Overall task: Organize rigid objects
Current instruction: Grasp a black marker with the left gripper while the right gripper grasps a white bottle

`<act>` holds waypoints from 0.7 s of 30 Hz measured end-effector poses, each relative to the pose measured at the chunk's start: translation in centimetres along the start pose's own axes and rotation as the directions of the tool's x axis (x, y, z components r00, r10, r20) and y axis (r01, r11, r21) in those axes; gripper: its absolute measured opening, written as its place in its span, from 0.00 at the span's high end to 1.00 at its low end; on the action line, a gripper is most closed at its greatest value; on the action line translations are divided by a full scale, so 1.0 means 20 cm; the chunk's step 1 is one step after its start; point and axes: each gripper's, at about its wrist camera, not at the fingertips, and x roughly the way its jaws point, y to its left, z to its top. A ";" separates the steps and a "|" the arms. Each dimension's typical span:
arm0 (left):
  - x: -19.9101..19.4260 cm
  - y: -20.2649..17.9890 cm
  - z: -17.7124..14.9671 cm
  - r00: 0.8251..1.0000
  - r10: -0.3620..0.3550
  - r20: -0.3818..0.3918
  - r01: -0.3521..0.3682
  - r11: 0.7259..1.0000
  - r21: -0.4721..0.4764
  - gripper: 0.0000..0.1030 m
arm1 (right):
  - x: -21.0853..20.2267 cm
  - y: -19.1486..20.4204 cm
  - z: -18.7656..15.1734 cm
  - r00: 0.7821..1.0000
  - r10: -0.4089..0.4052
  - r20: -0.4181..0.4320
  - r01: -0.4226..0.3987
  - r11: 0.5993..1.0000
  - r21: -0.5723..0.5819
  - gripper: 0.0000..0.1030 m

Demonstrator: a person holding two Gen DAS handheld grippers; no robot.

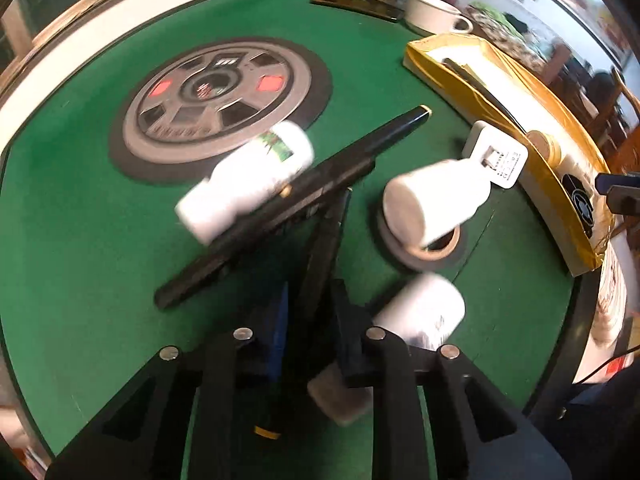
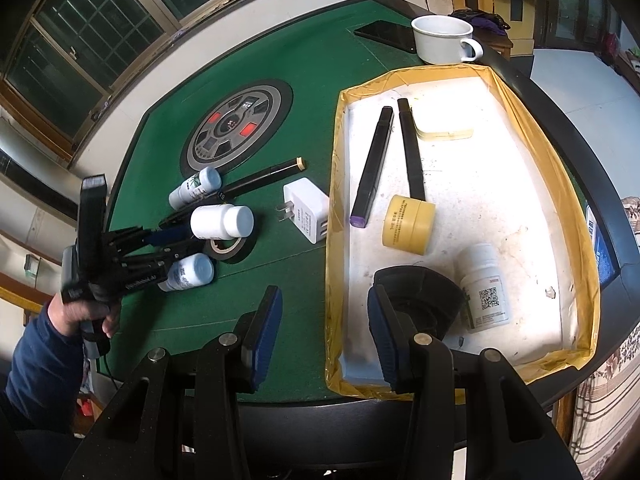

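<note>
- The left tool point(image 1: 316, 276) is closed down on a thin black marker point(image 1: 320, 248) with a yellow end, which runs lengthwise between its fingers just above the green surface point(image 1: 80, 220).
- Around it on the felt lie another black marker point(image 1: 288, 196) resting diagonally, a white bottle with a green label point(image 1: 248, 184), a second white bottle point(image 1: 432, 200) lying over a roll of black tape point(image 1: 424, 256), and a third white bottle point(image 1: 424, 312) just beside the tool's right finger.
- A white plug adapter point(image 1: 498, 156) lies near the yellow-edged tray point(image 1: 440, 68).
- The right tool point(image 2: 324, 328) hangs wide open and holds nothing, one finger over the felt and the other over the tray's near corner.
- In the tray point(image 2: 336, 200) lie two black markers point(image 2: 372, 164), a yellow jar point(image 2: 408, 220), a white bottle with a QR code point(image 2: 484, 284), a black round object point(image 2: 416, 292) and a pale yellow strip point(image 2: 444, 134).
- A white mug point(image 2: 442, 38) and a dark phone point(image 2: 386, 34) sit beyond the tray.
</note>
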 end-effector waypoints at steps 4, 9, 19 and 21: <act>-0.06 0.05 -0.15 0.999 0.032 0.009 -0.031 0.997 -0.075 0.86 | 0.01 0.05 0.00 0.999 0.032 -0.005 -0.032 0.999 -0.026 0.61; -0.17 0.15 -0.38 0.999 0.054 -0.004 -0.054 0.975 -0.217 0.87 | 0.07 0.22 0.00 0.992 0.112 -0.050 -0.117 0.986 -0.118 0.61; -0.27 0.19 -0.60 0.993 0.118 0.010 -0.108 0.939 -0.325 0.87 | 0.42 0.64 0.07 0.931 0.261 -0.255 -0.304 0.942 -0.144 0.61; -0.28 0.19 -0.62 0.993 0.118 0.021 -0.105 0.938 -0.329 0.87 | 0.50 0.69 0.09 0.923 0.266 -0.279 -0.307 0.945 -0.116 0.60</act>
